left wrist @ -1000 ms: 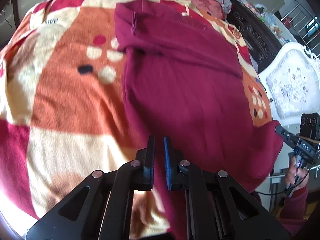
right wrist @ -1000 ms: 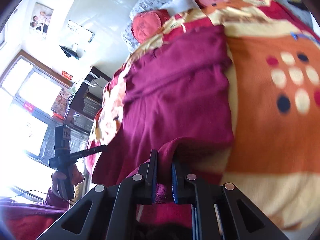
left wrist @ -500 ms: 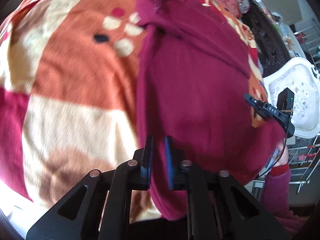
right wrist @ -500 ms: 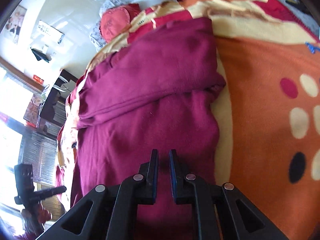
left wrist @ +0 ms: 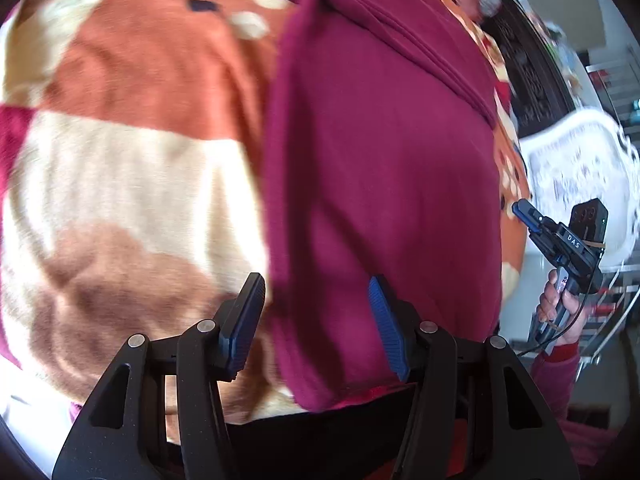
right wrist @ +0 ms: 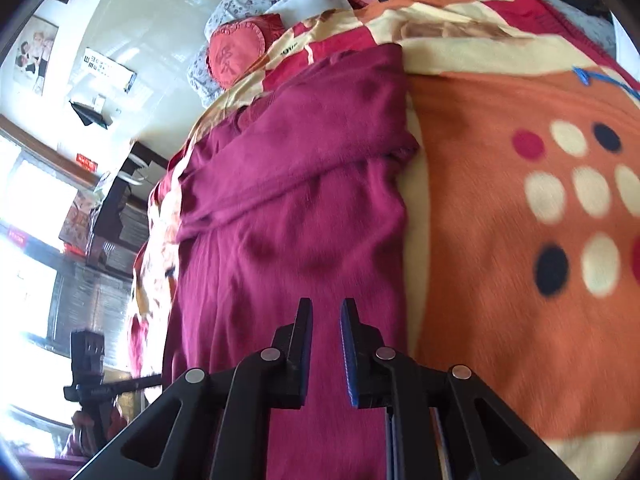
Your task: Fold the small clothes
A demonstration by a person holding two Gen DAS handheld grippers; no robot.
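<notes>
Left wrist view: we see the left gripper (left wrist: 316,320) w/ jaws apart and opening, nothing clamped. The near left corner of the maroon garment (left wrist: 380,168) sits in the gap between the blue pads (left wrist: 244,320) but the pads do not press it. The garment lies straight ahead of this gripper, long axis running away from us up the bed, its left edge about in line w/ the left pad. It rests flat on the fleece blanket (left wrist: 132,152), near hem at the bed edge. The right gripper (left wrist: 524,210) appears at the far right, off the garment's right edge, held by a hand (left wrist: 558,304); its jaws look near together

Right wrist view: we see the right gripper (right wrist: 326,344) w/ a narrow gap, jaws easing open, no cloth between the pads. The maroon garment (right wrist: 296,208) lies directly below and ahead, long axis again pointing away toward the round red cushion (right wrist: 236,54). A folded band crosses its far end on a diagonal. We judge both grippers abt equally near the near hem, one per corner

Materials: garment is thin, soft knit, limp, w/ shallow wrinkles; approx. a long rectangle. The blanket is plush, fuzzy, orange/cream/red w/ dots, so the cloth may drag on it
</notes>
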